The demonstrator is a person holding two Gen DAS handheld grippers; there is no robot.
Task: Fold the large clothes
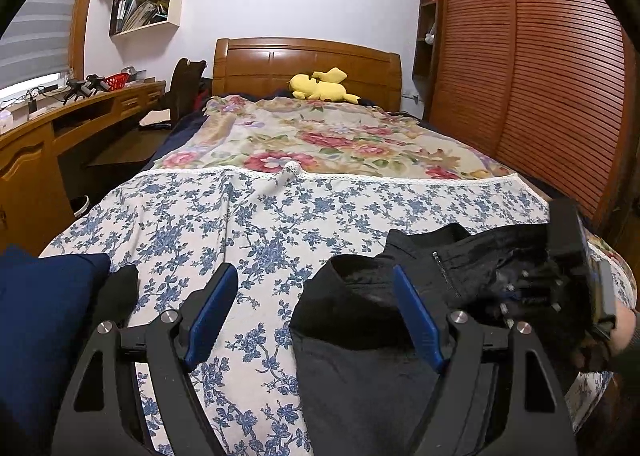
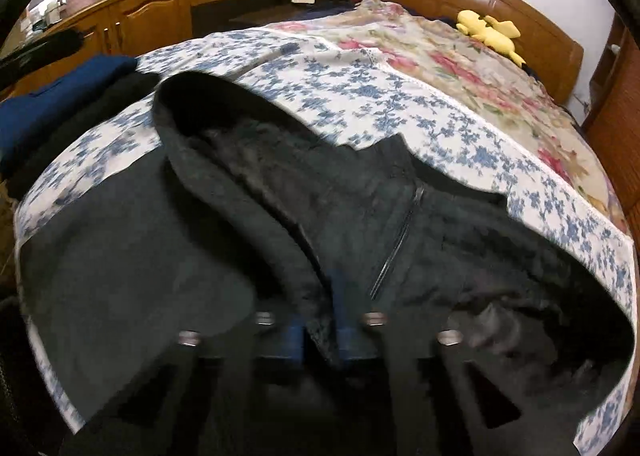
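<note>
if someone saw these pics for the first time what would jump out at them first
The black jacket stands out most: it lies rumpled at the near end of the bed, on the blue-flowered sheet, with the right gripper closed on a fold of it. The left gripper hangs wide open above the sheet, its right finger over the jacket's edge. Far off, a yellow plush toy lies against the wooden headboard.

Matt black cloth jacket [image 2: 280, 215], fleecy lining

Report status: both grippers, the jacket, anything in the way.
Left gripper open, holding nothing, over the bedsheet. Right gripper shut on the black jacket. Folded navy clothes lie off left.
</note>
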